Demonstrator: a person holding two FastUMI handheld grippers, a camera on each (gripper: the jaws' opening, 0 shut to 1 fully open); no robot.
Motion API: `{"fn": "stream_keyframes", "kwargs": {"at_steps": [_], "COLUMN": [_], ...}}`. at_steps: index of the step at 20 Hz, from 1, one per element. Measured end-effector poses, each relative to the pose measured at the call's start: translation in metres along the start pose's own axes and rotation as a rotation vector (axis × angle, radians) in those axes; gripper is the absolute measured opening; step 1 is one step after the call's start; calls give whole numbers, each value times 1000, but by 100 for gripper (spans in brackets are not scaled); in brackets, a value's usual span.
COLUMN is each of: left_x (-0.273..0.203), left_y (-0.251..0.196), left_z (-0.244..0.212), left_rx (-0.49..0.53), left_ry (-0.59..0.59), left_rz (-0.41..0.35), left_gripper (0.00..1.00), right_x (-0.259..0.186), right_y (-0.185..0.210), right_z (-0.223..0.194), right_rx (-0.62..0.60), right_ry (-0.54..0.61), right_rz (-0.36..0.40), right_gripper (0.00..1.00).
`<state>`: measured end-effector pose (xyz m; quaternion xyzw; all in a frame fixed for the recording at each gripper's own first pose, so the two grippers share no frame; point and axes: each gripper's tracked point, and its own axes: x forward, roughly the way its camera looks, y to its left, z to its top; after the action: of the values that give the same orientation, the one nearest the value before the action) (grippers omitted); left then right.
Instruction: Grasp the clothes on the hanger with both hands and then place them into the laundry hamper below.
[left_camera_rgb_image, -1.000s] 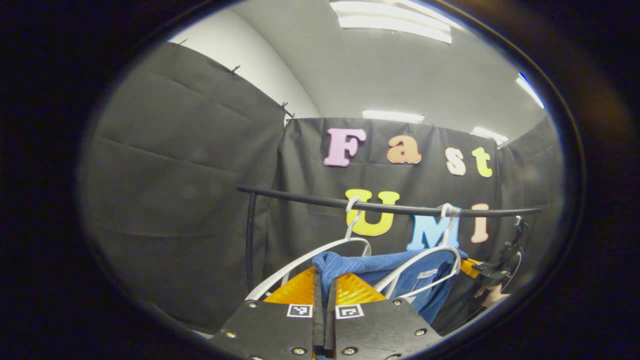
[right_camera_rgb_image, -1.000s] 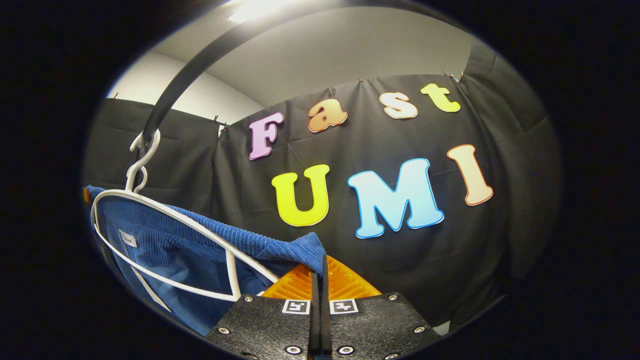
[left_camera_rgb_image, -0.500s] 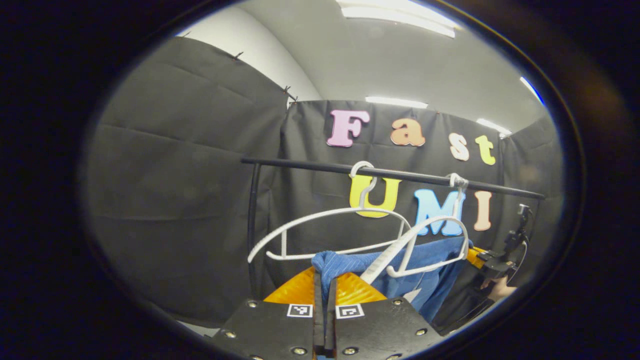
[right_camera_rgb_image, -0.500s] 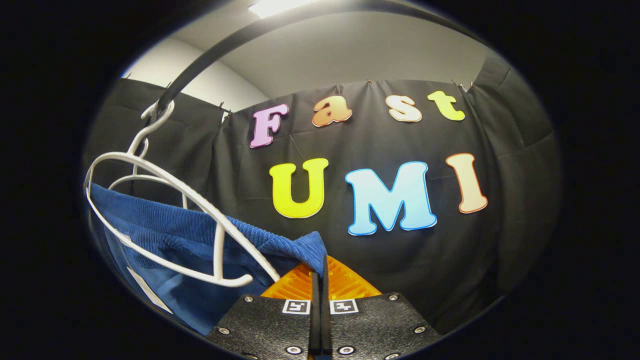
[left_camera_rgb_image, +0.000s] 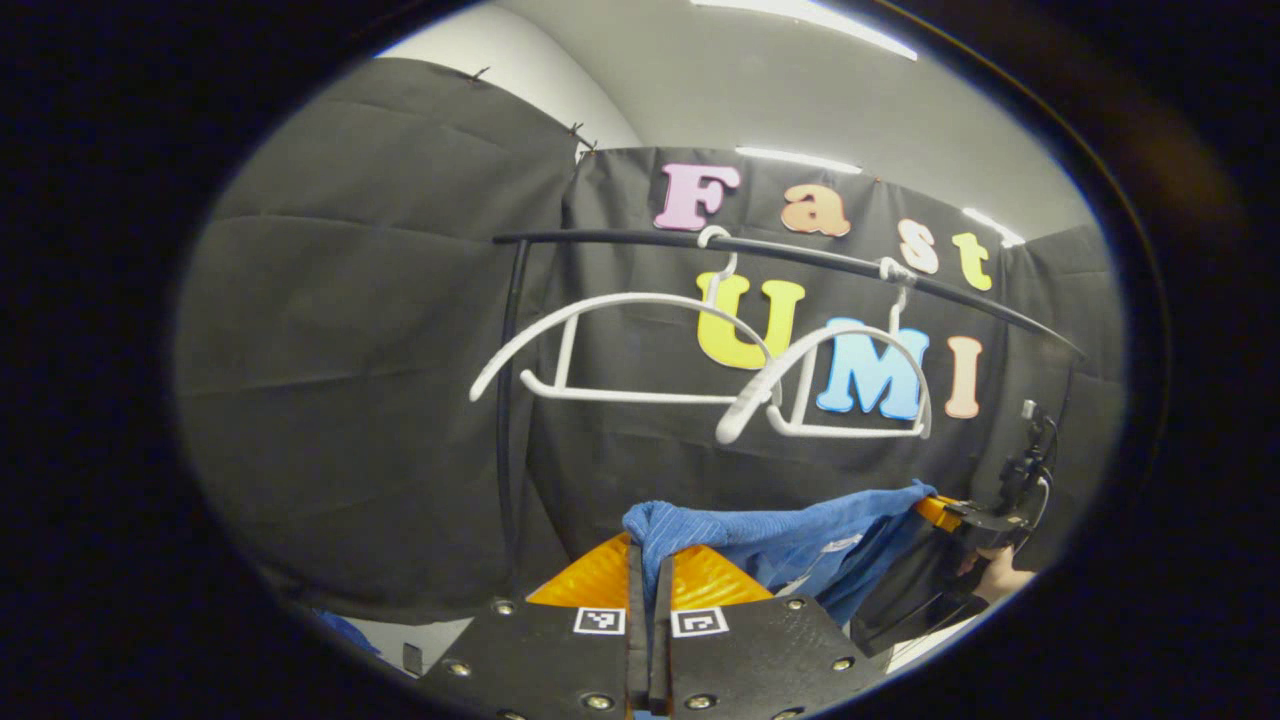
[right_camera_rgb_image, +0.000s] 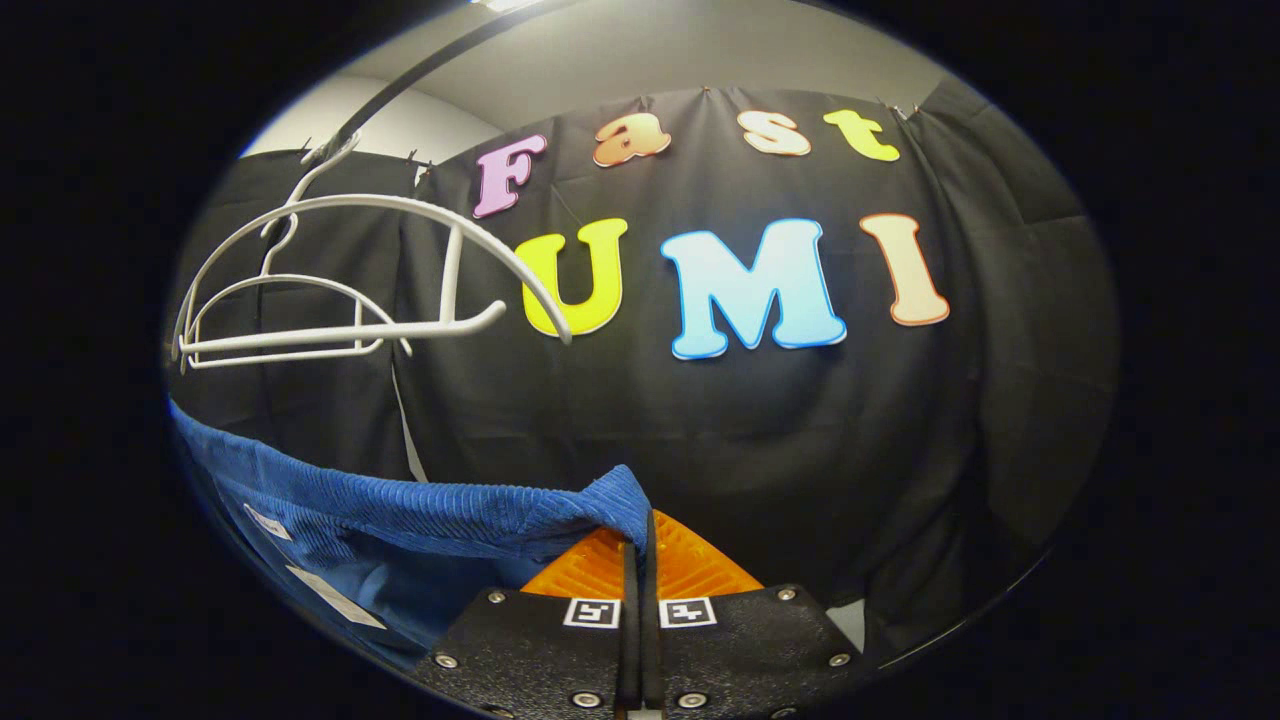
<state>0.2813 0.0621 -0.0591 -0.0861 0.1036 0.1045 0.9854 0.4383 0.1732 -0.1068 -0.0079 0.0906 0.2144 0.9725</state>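
Blue ribbed cloth, a soft garment, hangs stretched between two hand-held grippers, below a black rail and clear of the two bare white hangers on it. From where I stand, the left gripper has its jaws pinched narrow on one corner of the fabric. The right gripper is likewise closed tight on the opposite corner, and the garment sags away from it in a shallow curve. It looks light and limp, likely to fold and swing, not slip. Gripping the ribbed top edge at both ends seems sound. No hamper can be seen; it should lie below.
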Motion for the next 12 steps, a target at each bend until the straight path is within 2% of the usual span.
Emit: {"fn": "stream_keyframes", "kwargs": {"at_steps": [4, 7, 9, 12], "left_x": [-30, -52, -62, -73], "left_y": [6, 1, -9, -27], "left_z": [-18, -43, -53, -51], "left_rx": [-92, -96, -108, -59], "left_ry": [26, 75, 106, 114], "left_rz": [27, 47, 24, -35], "left_gripper": [2, 0, 2, 2], "right_x": [-42, -84, -112, -142], "right_y": [-5, -1, -2, 2], "right_z": [-37, -60, -72, -84], "right_rx": [17, 72, 63, 87], "right_ry": [79, 131, 166, 215], "right_rz": [-4, 12, 5, -2], "right_gripper": [1, 1, 1, 1]}}
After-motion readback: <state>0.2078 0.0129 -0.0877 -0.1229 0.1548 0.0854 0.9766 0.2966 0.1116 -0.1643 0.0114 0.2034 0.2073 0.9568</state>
